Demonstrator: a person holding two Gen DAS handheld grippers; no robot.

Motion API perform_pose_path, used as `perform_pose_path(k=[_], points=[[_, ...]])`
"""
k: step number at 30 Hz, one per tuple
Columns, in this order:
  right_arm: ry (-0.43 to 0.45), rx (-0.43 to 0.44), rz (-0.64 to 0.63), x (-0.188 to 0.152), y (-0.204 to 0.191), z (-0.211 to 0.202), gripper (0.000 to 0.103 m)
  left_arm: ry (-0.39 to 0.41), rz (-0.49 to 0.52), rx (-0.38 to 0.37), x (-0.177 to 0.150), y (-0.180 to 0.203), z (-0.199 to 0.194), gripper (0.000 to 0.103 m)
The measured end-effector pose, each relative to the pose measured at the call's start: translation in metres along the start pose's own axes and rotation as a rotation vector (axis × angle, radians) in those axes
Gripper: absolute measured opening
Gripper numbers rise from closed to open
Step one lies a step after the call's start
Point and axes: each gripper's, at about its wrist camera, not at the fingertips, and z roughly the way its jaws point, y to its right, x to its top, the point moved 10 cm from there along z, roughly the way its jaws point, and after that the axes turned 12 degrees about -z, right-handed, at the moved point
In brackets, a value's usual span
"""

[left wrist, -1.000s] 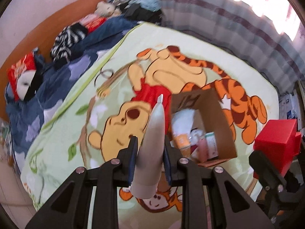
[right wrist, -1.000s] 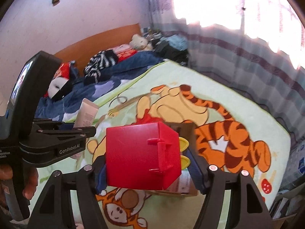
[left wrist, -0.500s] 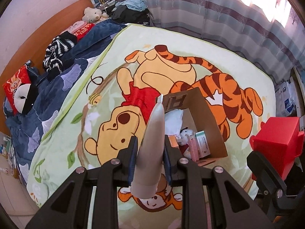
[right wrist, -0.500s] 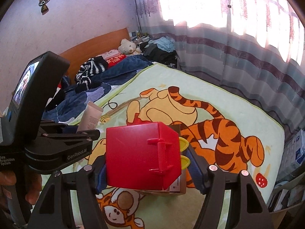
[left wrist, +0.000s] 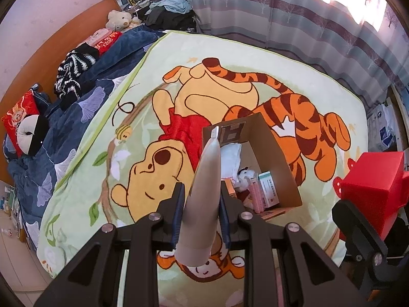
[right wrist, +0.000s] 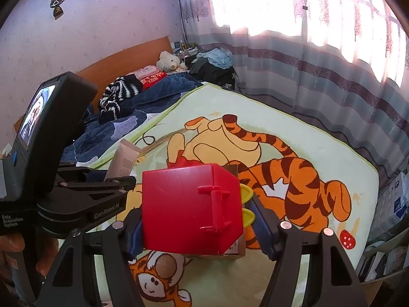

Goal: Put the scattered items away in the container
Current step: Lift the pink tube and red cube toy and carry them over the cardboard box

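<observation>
A beige tube (left wrist: 203, 199) is clamped between the closed jaws of the left gripper (left wrist: 202, 212) at lower centre, above the open cardboard box (left wrist: 277, 158) on the cartoon blanket (left wrist: 255, 58), while a red box (right wrist: 189, 207) is gripped by the right gripper (right wrist: 196, 220).

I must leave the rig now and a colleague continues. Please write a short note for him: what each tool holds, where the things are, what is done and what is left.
Left tool: shut on the beige tube, cap end toward the camera, held above the blanket near the cardboard box.
Right tool: shut on the red box, held in the air over the same cardboard box.
Done: the cardboard box already holds a white cloth, a small plush and some packets.
Left: put the tube and the red box into the cardboard box. No other loose items show on the blanket.
</observation>
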Motion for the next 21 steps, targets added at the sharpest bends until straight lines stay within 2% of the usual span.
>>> perform_pose_path(k=[14, 21], points=[[-0.003, 0.004, 0.000, 0.001, 0.000, 0.000, 0.070, -0.017, -0.008, 0.010, -0.003, -0.003, 0.006, 0.026], [-0.024, 0.007, 0.005, -0.009, -0.002, 0.010, 0.070, -0.048, -0.004, 0.028, -0.008, -0.006, 0.024, 0.026]])
